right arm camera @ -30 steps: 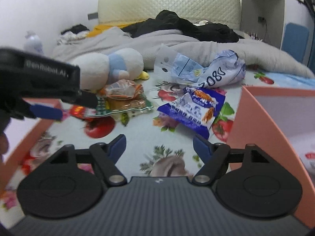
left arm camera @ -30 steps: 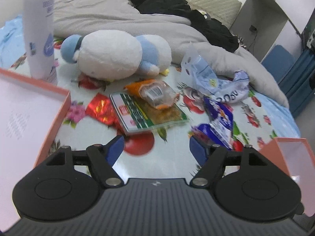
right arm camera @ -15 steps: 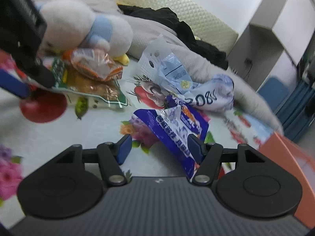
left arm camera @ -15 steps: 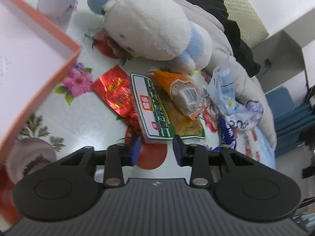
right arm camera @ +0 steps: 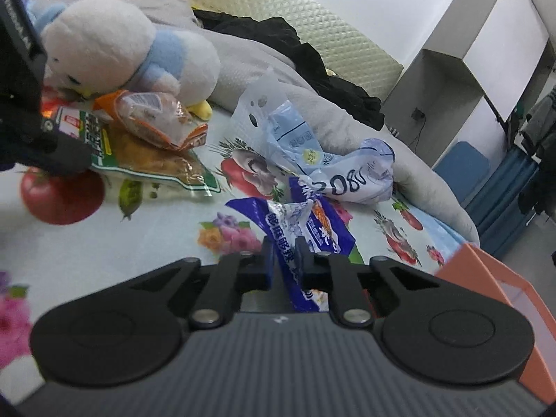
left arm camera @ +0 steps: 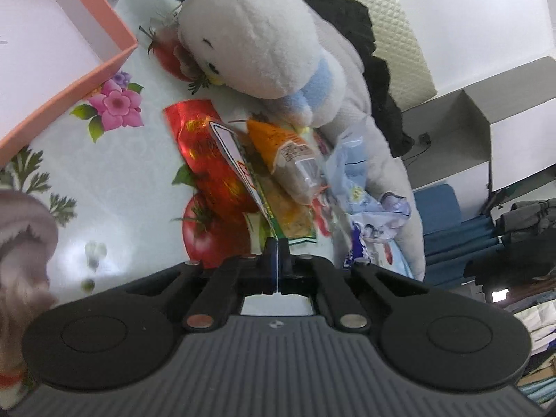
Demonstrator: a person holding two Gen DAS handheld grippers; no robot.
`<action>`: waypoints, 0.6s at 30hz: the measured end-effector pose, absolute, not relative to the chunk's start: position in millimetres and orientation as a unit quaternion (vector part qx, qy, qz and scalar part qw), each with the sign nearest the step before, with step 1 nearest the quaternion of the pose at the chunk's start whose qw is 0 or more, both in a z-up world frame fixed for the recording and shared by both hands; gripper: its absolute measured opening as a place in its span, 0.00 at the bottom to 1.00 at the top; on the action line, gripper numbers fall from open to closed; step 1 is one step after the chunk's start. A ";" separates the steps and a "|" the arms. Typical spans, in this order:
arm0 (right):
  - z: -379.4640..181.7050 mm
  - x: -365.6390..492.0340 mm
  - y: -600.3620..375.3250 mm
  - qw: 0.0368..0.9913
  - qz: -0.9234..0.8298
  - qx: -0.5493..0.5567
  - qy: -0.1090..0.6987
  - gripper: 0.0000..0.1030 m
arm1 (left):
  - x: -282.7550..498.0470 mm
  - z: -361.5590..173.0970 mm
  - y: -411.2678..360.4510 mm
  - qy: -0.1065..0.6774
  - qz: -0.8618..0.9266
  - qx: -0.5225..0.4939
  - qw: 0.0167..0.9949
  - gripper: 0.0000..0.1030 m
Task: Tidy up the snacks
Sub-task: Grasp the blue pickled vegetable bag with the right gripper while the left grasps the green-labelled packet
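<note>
My left gripper (left arm camera: 277, 245) is shut on the near edge of the green-edged snack pack (left arm camera: 278, 205), which is tipped up on edge. An orange snack pack (left arm camera: 288, 153) lies on it and a red foil pack (left arm camera: 208, 160) lies under it. In the right wrist view the green pack (right arm camera: 149, 153) and orange pack (right arm camera: 156, 118) lie at left, with the left gripper's black body over them. My right gripper (right arm camera: 285, 243) is shut on the blue snack bag (right arm camera: 305, 226).
A white and blue plush toy (left arm camera: 264, 34) lies behind the snacks. A crumpled pale blue plastic bag (right arm camera: 330, 160) lies beside the blue bag. A pink box (left arm camera: 69, 83) stands at left, an orange box (right arm camera: 500, 295) at right. Grey bedding and black clothes lie behind.
Both grippers have moved forward and closed. The left has shut on the green pack's edge and tipped it up. The right has shut on the blue bag.
</note>
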State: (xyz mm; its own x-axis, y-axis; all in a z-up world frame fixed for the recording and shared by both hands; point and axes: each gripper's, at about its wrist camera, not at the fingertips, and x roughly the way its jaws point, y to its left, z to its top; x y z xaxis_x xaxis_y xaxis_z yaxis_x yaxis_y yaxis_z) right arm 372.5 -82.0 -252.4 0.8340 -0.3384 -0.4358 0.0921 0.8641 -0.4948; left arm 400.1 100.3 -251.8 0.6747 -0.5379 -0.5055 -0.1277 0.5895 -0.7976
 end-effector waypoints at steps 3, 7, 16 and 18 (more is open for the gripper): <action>-245.6 350.4 -78.6 0.930 -0.107 -0.222 0.271 0.11 | 382.6 -243.6 98.7 0.376 -0.131 -0.438 0.806 0.00; -238.2 311.6 -71.9 0.932 -0.089 -0.213 0.280 0.11 | 352.6 -228.9 92.2 0.376 -0.127 -0.423 0.815 0.00; -225.3 237.3 -73.7 0.928 -0.046 -0.237 0.283 0.10 | 263.7 -198.6 88.6 0.378 -0.108 -0.378 0.838 0.00; -222.2 220.1 -78.7 0.929 -0.035 -0.232 0.286 0.10 | 243.9 -194.9 88.6 0.376 -0.101 -0.372 0.842 0.00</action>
